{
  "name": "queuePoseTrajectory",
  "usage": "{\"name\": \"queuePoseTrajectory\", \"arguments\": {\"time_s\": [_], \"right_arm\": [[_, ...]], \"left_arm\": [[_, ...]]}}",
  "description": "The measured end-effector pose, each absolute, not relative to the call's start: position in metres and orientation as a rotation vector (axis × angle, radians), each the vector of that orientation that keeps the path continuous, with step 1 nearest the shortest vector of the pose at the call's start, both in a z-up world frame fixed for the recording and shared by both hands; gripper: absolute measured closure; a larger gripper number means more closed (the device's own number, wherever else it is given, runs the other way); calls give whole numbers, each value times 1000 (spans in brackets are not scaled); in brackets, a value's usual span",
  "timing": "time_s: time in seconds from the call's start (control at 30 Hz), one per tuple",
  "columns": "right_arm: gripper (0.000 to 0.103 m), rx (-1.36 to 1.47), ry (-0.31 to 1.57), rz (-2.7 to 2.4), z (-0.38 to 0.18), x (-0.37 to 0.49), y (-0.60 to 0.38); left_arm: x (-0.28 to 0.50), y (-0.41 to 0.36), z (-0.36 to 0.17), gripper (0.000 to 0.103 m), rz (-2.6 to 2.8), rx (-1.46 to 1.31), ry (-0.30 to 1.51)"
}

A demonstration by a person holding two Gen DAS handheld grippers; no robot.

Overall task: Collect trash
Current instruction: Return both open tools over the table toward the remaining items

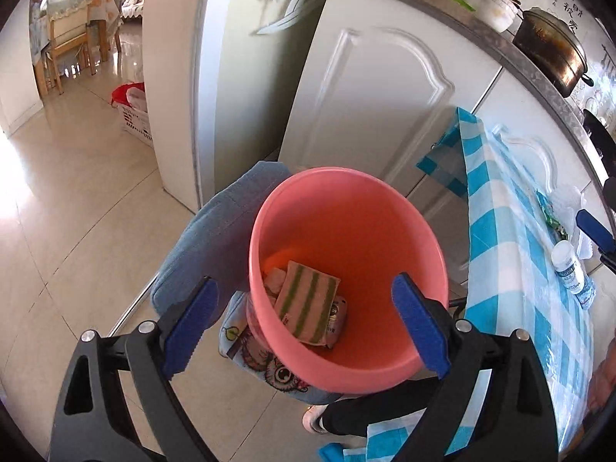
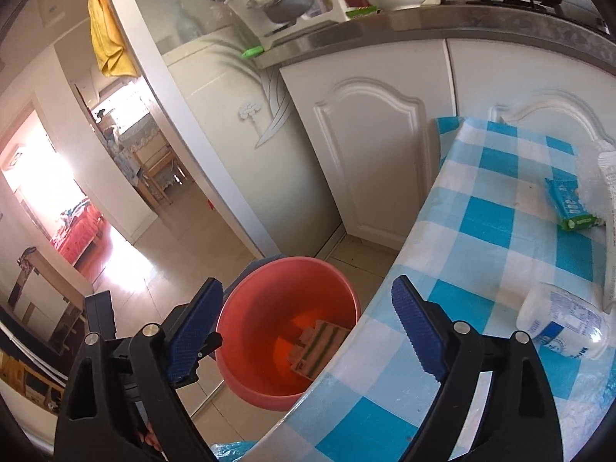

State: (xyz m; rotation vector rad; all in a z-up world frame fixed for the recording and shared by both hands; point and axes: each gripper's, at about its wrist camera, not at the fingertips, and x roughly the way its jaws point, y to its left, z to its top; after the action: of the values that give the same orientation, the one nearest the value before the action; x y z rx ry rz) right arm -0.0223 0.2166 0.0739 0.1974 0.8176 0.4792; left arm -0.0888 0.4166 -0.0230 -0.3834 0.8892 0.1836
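My left tool (image 1: pixel 304 323) hangs wide and empty over the pink bucket (image 1: pixel 346 231). My right tool (image 2: pixel 308 327) gapes wide too, holding nothing.

One pink bucket (image 1: pixel 348 254) sits under the left claw (image 1: pixel 304 325), between its two blue fingers (image 1: pixel 192 323). Inside it lie three pieces of trash: one striped sponge (image 1: pixel 308 302), one pale crumpled piece (image 1: pixel 274 283) just left of the sponge, and one small wrapper (image 1: pixel 337 317) partly under it. On the table (image 2: pixel 481 231), ahead and right of the right claw (image 2: pixel 308 333), there are one white bottle (image 2: pixel 562 321) on its side, one green packet (image 2: pixel 571 202), and one white tube (image 2: pixel 610 231).
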Motion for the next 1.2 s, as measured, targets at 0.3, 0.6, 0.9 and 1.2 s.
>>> {"name": "queuePoseTrajectory", "arguments": {"time_s": [0.3, 0.6, 0.9, 1.2], "right_arm": [[14, 267, 751, 439, 79, -43, 173], [14, 356, 660, 402, 88, -66, 113], [14, 495, 603, 304, 93, -75, 24], [12, 620, 556, 144, 84, -81, -80]], "left_arm": [[-106, 397, -17, 10, 138, -454, 933], [-110, 364, 14, 9, 45, -521, 949], [-97, 304, 60, 8, -33, -418, 933], [-79, 230, 90, 7, -139, -343, 930]]}}
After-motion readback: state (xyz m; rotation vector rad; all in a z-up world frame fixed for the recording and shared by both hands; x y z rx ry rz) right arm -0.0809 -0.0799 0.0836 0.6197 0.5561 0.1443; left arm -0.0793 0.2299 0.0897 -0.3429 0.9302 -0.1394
